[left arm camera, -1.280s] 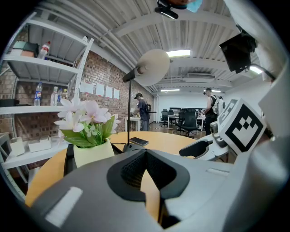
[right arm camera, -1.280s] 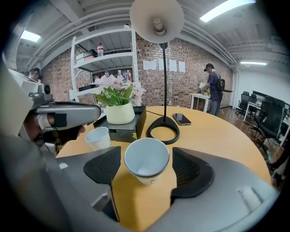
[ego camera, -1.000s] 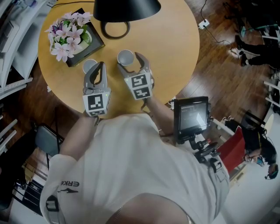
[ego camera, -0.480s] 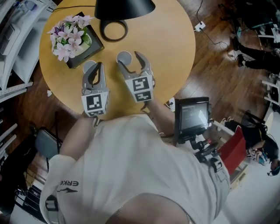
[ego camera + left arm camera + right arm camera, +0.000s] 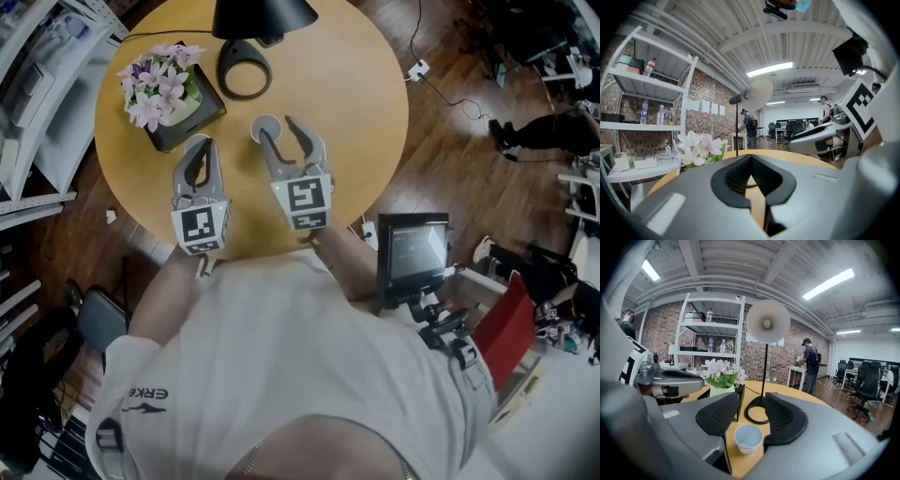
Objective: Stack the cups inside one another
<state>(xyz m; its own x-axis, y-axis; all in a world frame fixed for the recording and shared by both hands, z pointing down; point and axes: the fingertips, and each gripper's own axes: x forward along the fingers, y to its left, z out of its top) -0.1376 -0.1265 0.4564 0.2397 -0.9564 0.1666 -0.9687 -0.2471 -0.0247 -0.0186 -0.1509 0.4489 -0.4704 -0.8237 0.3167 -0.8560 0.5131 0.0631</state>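
On the round wooden counter [image 5: 375, 112] a white cup [image 5: 748, 438] stands upright a little above the frame's middle in the head view. The right tongs [image 5: 281, 134] hang over it, spread, and have just been closing. In the right gripper view the cup shows low in the gap between them, with neither pad touching it. The left tongs [image 5: 201, 150], left of centre, are pressed together on nothing. A second cup [image 5: 192, 142] peeks out at their tip, mostly hidden. Pink flowers [image 5: 161, 80] sit at upper left, and a black lamp [image 5: 265, 14] with a ring base is at the top.
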